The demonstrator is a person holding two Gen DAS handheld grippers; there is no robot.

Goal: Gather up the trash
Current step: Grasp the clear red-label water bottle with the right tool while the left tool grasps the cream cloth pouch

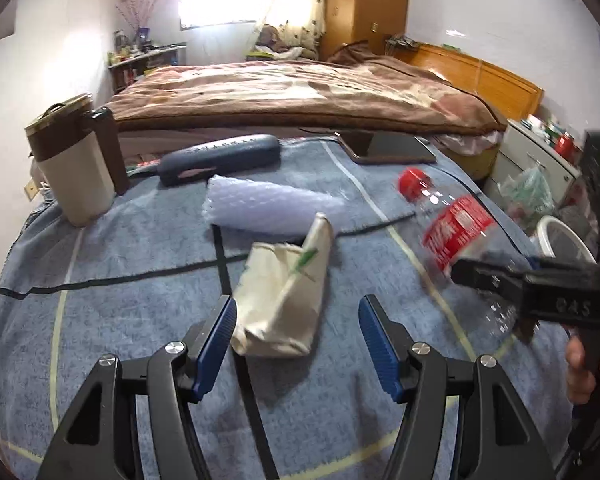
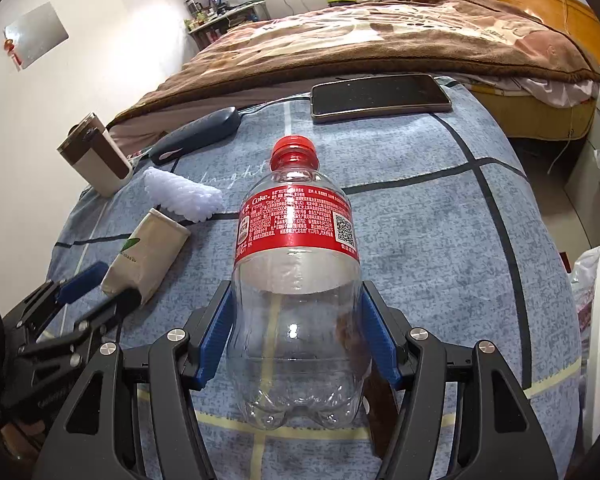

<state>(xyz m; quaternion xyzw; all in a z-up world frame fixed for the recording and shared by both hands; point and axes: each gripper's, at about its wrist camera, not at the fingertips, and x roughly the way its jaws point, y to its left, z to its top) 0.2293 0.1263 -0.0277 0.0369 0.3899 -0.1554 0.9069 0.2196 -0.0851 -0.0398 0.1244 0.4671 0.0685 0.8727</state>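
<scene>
My right gripper (image 2: 296, 332) is shut on an empty clear Coke bottle (image 2: 296, 264) with a red cap and label, held above the blue cloth; the bottle also shows blurred in the left wrist view (image 1: 456, 232). My left gripper (image 1: 296, 328) is open, its blue pads on either side of the near end of a crumpled beige paper packet (image 1: 284, 292) lying on the cloth. The packet shows in the right wrist view (image 2: 148, 256) too, with the left gripper (image 2: 100, 284) at it. A piece of white bubble wrap (image 1: 260, 208) lies just beyond the packet.
A beige and brown travel mug (image 1: 76, 160), a dark glasses case (image 1: 220, 158) and a phone (image 2: 380, 96) on a cable lie on the blue cloth (image 1: 140, 320). A bed with a brown blanket (image 1: 300, 92) is behind. A white bin (image 1: 564, 240) with bags stands at the right.
</scene>
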